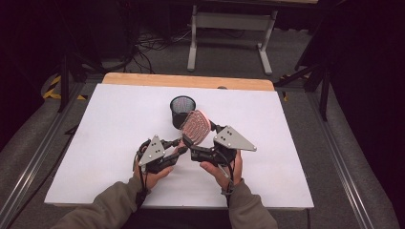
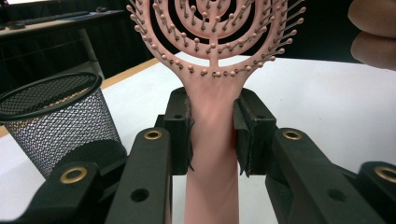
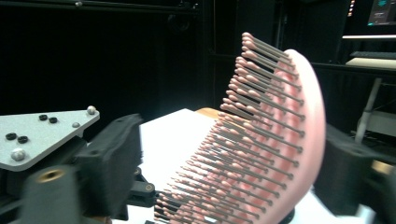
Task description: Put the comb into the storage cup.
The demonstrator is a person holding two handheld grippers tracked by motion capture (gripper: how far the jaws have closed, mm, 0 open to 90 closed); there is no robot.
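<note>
Pink hairbrush (image 1: 196, 127): held off the white table (image 1: 110, 138), just in front of the black mesh cup (image 1: 182, 110), bristles facing the person.
Left gripper (image 2: 212, 135): jaws pinching the brush handle from both sides.
Right gripper (image 3: 233, 168): jaws spread either side of the brush head; contact cannot be told.

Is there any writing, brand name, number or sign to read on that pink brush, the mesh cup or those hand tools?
None can be read.
Pink hairbrush: no text.
Black mesh cup: no label.
Grey plates on the grippers: just screw holes, no print.
Screen far at the back: glowing marks, too small and blurred to read.
</note>
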